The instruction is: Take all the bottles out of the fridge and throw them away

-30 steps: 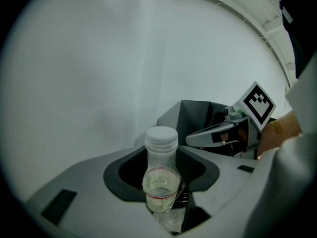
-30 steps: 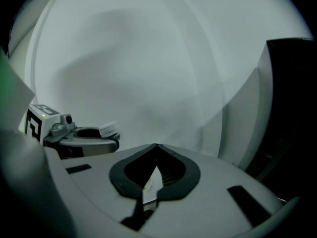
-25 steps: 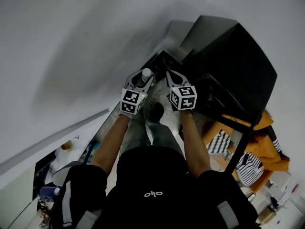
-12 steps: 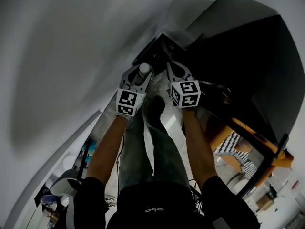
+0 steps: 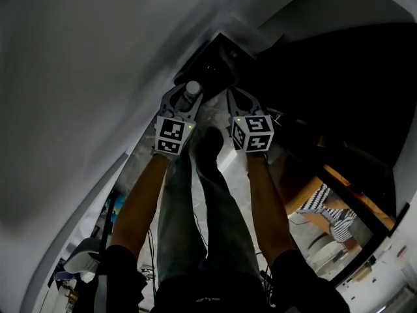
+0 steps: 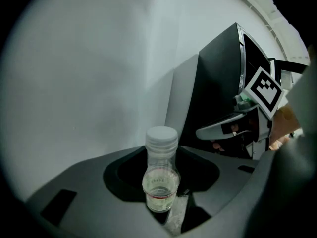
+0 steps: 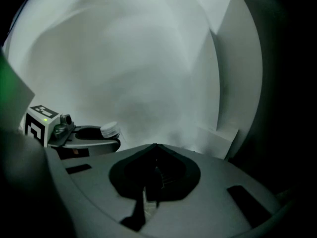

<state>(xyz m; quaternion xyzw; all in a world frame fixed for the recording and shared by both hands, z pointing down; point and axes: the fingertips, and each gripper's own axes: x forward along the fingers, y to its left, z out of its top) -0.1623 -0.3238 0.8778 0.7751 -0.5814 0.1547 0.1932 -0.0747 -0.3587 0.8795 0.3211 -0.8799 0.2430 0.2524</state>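
Observation:
A small clear bottle (image 6: 160,181) with a white cap (image 5: 193,87) and a little liquid in it stands upright between the jaws of my left gripper (image 5: 190,98), which is shut on it. My right gripper (image 5: 234,98) hangs beside it on the right, a short way apart. It is shut with nothing in it, and its jaws meet at a point (image 7: 156,148). Both grippers point down and forward toward a dark box-like opening (image 5: 216,62) by the white wall. In the left gripper view the right gripper (image 6: 229,127) shows in front of the black fridge (image 6: 218,88).
A white wall (image 5: 85,77) fills the left side. The black fridge body (image 5: 345,83) looms on the right. The person's legs (image 5: 195,207) and a shoe (image 5: 208,145) are under the grippers. An orange item (image 5: 306,181) and striped cloth (image 5: 332,217) lie at lower right.
Both grippers have moved together toward the dark opening by the wall, and the bottle has stayed in the left one. The head view has swung, so the fridge now fills the upper right.

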